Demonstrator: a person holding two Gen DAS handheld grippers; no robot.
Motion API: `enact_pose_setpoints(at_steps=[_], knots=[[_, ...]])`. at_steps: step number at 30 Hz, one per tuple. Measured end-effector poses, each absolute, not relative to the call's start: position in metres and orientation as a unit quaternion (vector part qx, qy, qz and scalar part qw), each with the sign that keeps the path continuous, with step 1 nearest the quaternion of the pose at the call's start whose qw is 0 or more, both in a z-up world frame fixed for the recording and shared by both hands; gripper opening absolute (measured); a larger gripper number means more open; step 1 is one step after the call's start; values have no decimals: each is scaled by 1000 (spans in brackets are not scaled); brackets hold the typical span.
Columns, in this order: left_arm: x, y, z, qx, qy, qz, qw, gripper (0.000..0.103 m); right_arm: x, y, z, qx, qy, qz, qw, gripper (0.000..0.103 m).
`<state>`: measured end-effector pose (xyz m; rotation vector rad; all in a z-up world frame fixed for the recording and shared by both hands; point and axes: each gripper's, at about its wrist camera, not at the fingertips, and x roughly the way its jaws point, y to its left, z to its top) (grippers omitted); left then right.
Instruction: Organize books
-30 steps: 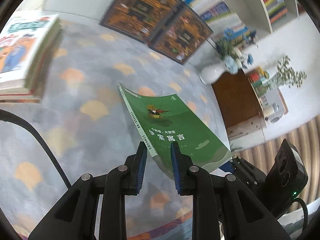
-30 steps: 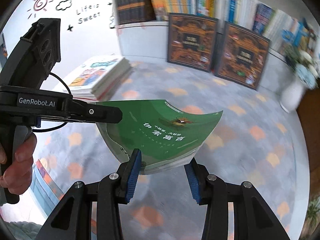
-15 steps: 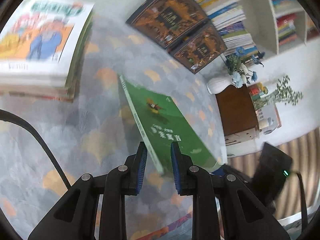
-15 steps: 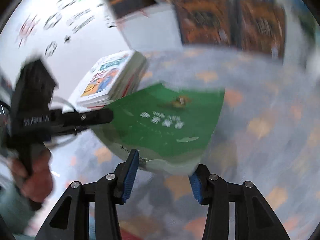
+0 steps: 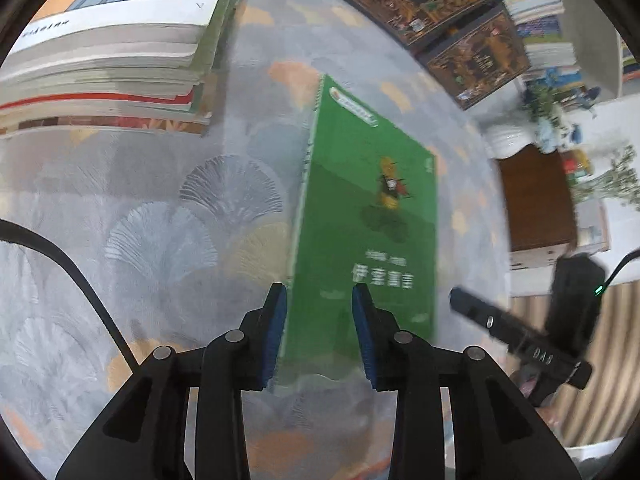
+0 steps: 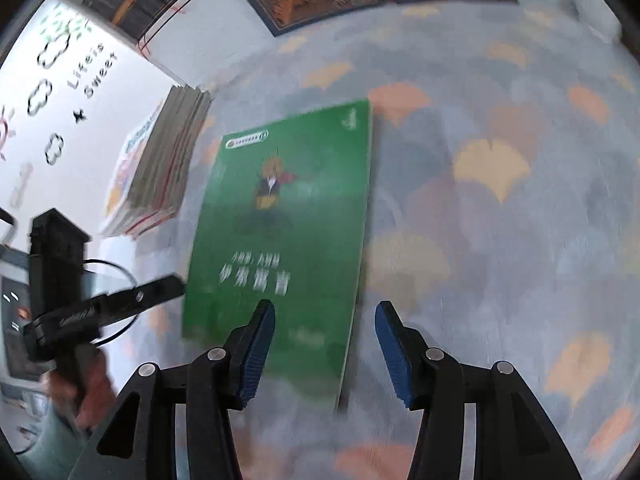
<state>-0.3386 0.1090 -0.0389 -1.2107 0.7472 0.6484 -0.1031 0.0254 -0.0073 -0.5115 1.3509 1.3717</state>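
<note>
Green book (image 5: 364, 216) now released, seemingly flat on carpet (image 5: 160, 220), both grippers parted.

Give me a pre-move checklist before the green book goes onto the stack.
1. Green book lying cover up on the carpet: ok.
2. Left gripper open: ok.
3. Right gripper open: ok.
4. Firm grip on the book: not ok; neither gripper appears to clamp it.
5. Stack of books apart from the green book: ok.
6. Stack top free: cannot tell, it is partly cut off.
</note>
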Motion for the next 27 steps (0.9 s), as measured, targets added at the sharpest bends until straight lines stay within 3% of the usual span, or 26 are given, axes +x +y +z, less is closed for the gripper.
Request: enact_pose_setpoints(at_steps=[2, 7, 12, 16, 18, 21, 27], knots=[[-335, 106, -41, -537, 349, 299, 707, 31, -113, 33, -15, -245, 548, 563, 568, 31], [-339, 103, -39, -546, 329, 295, 712, 31, -124, 28, -17, -265, 520, 573, 576, 32], [-369, 112, -19, -644, 165, 208, 718, 28, -93, 20, -26, -187, 578, 579, 543, 32], [-353, 114, -19, -605, 221, 251, 722, 23, -79, 15, -33, -140, 609, 576, 526, 32], [-344, 112, -25, -600, 241, 258, 718, 13, -76, 13, -34, -127, 615, 575, 524, 32], [-331, 104, -27, -590, 253, 276, 715, 11, -76, 10, -34, -117, 622, 571, 523, 32], [-338, 109, -37, -686, 168, 223, 672, 10, -60, 3, -43, -72, 683, 548, 477, 36]])
